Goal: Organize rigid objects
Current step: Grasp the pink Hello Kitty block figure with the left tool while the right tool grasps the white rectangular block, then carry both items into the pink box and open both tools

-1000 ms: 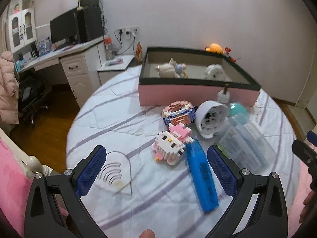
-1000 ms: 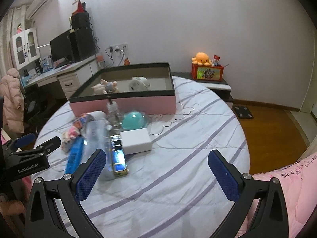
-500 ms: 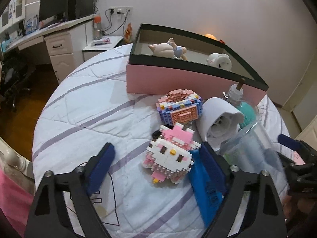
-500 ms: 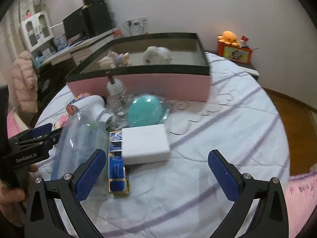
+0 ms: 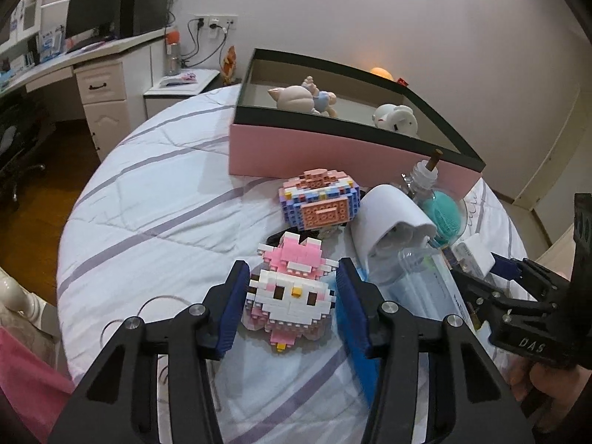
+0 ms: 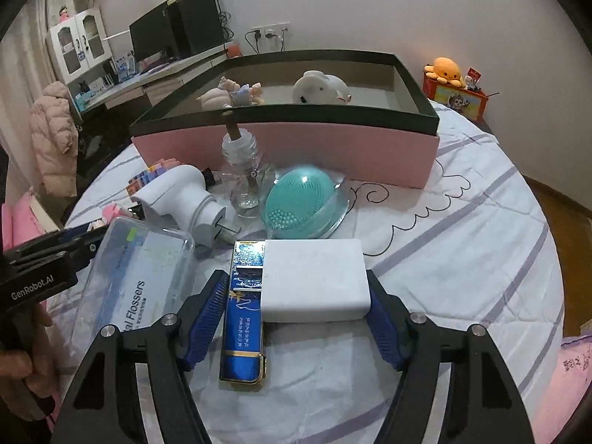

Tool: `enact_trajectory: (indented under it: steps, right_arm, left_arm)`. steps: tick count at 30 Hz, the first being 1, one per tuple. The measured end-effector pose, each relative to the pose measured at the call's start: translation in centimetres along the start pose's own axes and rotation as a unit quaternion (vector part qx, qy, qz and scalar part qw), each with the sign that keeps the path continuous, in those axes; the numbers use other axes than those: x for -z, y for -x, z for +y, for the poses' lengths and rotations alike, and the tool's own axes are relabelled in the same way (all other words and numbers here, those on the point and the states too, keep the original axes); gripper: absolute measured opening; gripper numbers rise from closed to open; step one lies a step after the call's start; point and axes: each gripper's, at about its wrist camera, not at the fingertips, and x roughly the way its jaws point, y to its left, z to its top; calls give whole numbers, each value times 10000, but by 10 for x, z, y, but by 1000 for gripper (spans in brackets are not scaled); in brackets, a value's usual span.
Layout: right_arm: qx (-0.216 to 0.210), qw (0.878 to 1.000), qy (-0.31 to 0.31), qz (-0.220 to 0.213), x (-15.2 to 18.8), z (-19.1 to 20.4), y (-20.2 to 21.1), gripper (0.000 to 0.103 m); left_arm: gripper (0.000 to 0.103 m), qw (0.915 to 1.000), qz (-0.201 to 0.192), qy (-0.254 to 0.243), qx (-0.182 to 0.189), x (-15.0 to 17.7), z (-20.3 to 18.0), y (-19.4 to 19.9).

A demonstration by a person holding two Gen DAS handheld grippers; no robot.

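Observation:
A white-and-pink cat brick figure point(image 5: 288, 299) sits on the striped quilt between my left gripper's point(image 5: 291, 263) closing jaws; the pads meet its sides. My right gripper point(image 6: 298, 275) is closing around a white block point(image 6: 314, 281) and the flat blue box point(image 6: 242, 314) beside it. Its right pad touches the block, and a thin gap shows at the left pad. The pink box with a dark rim point(image 6: 296, 148) stands behind and holds two soft toys. Each gripper shows at the edge of the other's view.
Between the grippers lie a clear flosser case point(image 6: 148, 270), a white plug-in device point(image 6: 181, 199), a glass bottle point(image 6: 240, 170), a teal brush in a clear dome point(image 6: 299, 203) and a brick house point(image 5: 318, 207). Desk and floor lie left of the bed.
Both grippers came forward and down over the quilt. The left jaws closed in onto the cat figure. The right jaws narrowed around the white block and blue box.

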Motion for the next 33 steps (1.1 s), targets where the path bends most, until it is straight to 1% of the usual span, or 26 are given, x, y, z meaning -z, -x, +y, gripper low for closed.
enact_trajectory:
  steps: [2, 7, 9, 10, 13, 15, 16, 18, 22, 27, 33]
  right_arm:
    - [-82, 10000, -35, -15, 3, 0, 5, 72]
    - [-116, 9999, -90, 29, 11, -3, 7, 72]
    - [-171, 9998, -111, 23, 11, -4, 8, 75]
    - [-200, 9997, -148, 0, 11, -5, 9, 79]
    - [-320, 9989, -320, -88, 11, -11, 13, 79]
    - [-327, 9986, -409, -117, 11, -15, 13, 79]
    - [-289, 9987, -416, -85, 12, -16, 11, 78]
    - [-266, 9988, -403, -86, 12, -16, 9, 68]
    - [-108, 9995, -268, -141, 11, -10, 12, 67]
    - [-124, 9991, -245, -316, 9, -7, 25, 67]
    - [-127, 9985, -107, -522, -1, -1, 46, 67]
  left_arm:
    - [49, 10000, -40, 7, -43, 2, 3, 5]
    - [49, 9999, -63, -41, -100, 6, 4, 10]
    - [49, 9999, -53, -68, -119, 7, 3, 10]
    - [49, 9999, -56, -81, -127, 7, 3, 10]
    - [49, 9999, -60, -74, -124, 7, 3, 10]
    - [49, 9999, -63, -83, -127, 7, 3, 11]
    - [49, 9999, -59, -84, -123, 7, 3, 11]
    - [49, 9999, -55, -75, -102, 7, 3, 11]
    - [49, 9999, -65, -57, -65, 8, 2, 13]
    - [48, 9999, -136, -74, -51, 7, 1, 18]
    - [46, 9997, -240, -89, -38, 3, 0, 26]
